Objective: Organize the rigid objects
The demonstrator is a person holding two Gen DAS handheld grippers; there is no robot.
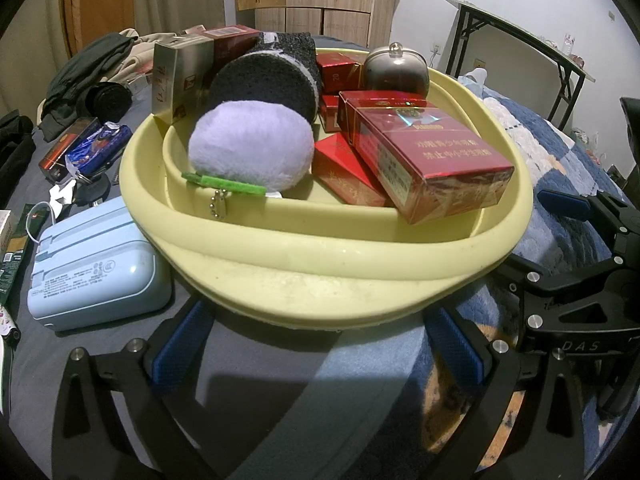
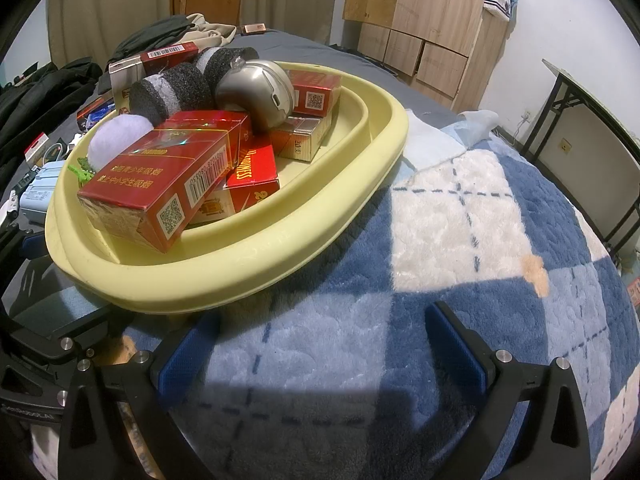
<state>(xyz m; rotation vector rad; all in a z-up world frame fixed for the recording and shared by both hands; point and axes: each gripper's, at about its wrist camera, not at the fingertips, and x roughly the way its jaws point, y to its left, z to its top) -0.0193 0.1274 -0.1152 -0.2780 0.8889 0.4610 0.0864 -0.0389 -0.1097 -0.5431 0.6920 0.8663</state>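
Basin (image 1: 320,264) heaped with boxes (image 1: 424,160); power bank (image 1: 96,264) left on bed (image 2: 440,240); left gripper (image 1: 320,344) and right gripper (image 2: 320,344) agape, empty.

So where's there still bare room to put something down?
The blue-and-white checked blanket right of the pale yellow plastic basin lies bare. The basin itself is crowded with red cigarette packs, and the grey sheet left of it is cluttered around the light blue case.
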